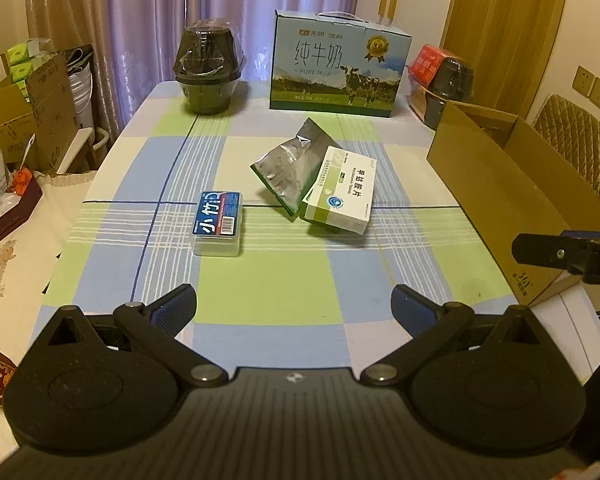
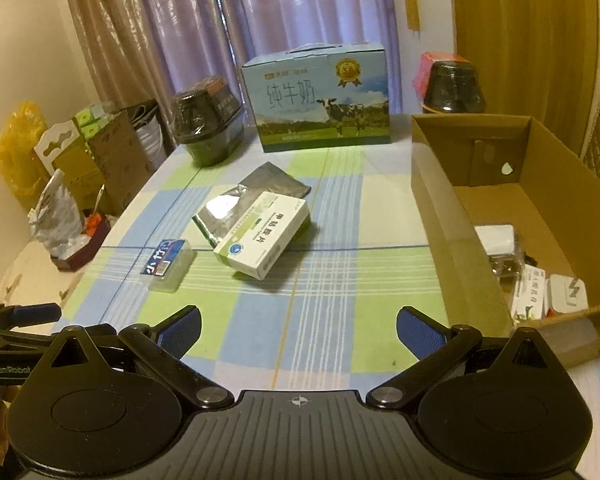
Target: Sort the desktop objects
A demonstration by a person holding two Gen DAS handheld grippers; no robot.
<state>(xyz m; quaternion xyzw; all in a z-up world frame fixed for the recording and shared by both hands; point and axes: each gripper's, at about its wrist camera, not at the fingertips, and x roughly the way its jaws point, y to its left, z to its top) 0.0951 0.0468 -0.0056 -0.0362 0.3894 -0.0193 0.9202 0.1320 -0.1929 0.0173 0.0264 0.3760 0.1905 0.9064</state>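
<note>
Both pairs of tongs were spread wide and empty, hovering low over the near edge of a surface [image 1: 268,292] covered in a green, blue and white checked cloth. The left tongs [image 1: 294,304] had blue-padded fingers [image 1: 176,308] parted with only cloth between them. The right tongs [image 2: 298,328] were released in the same way, and their tip also showed at 3 o'clock in the left wrist view.

From the left tongs, a small clear plastic box with a blue label [image 1: 218,222] lay flat on the cloth at about 11 o'clock. At about 1 o'clock a white-and-green medicine box [image 1: 342,190] rested tilted, one edge propped on a crumpled silver foil pouch [image 1: 286,168] that lay partly under it.

Farther back stood a light-blue milk carton with a cow picture [image 1: 338,66] at 12 o'clock, with a dark plastic-wrapped pot [image 1: 208,70] beside it at 11 o'clock.

From the right tongs, an open cardboard box [image 2: 444,216] sat at 2 o'clock on the surface's right side. It held several small packages, among them a white item [image 2: 498,238] and a white piece with a lightning mark [image 2: 568,290].
</note>
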